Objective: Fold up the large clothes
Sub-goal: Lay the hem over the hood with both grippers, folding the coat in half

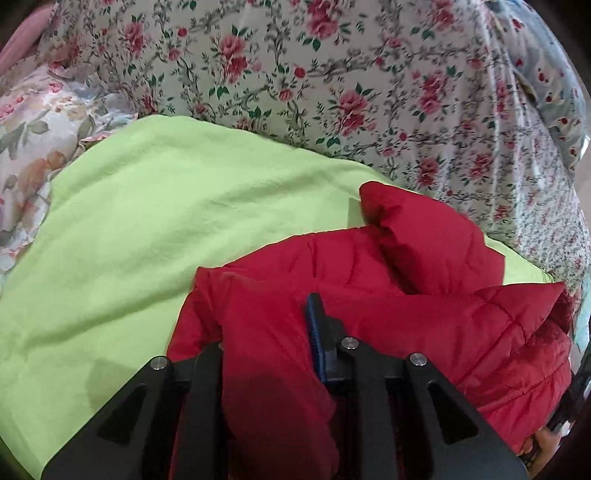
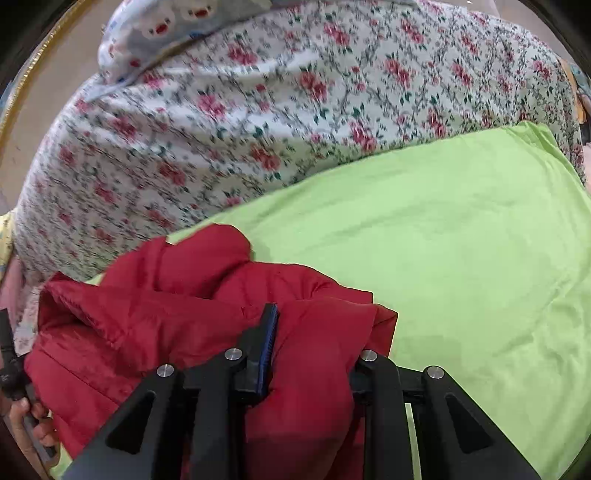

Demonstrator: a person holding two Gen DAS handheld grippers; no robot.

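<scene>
Currently the red quilted jacket (image 1: 369, 325) lies bunched on a lime-green sheet (image 1: 147, 240), which is spread over a bed covered by a rose-print floral bedspread (image 1: 295, 74). Left wrist view: the left gripper (image 1: 273, 354) has a thick fold of the jacket filling the space between its fingers; the blue ribbed pad (image 1: 319, 343) of the finger seen on the right presses against the fabric, and the opposite finger is mostly buried under the cloth. Jaws stand narrowly apart, clamped on the fold. A sleeve or folded lobe of the jacket (image 1: 424, 236) rises beyond the gripper, toward the bedspread. At the lower right edge of this view a hand (image 1: 546, 443) shows in part, beside a dark handle. Right wrist view: the right gripper (image 2: 314, 369) likewise has a wad of the jacket (image 2: 184, 314) between its fingers; the blue pad (image 2: 267, 350) of the finger seen on the left lies against the cloth, and the far finger is hidden behind the fabric. Jaws narrowly apart, gripping the jacket. The jacket bulk extends to the left of this gripper, with the green sheet (image 2: 461, 258) bare to the right. At lower left a hand (image 2: 33, 424) holds a dark handle. A second fabric with a cartoon print (image 2: 166, 29) lies at the far top. Background is blurred in both views.
</scene>
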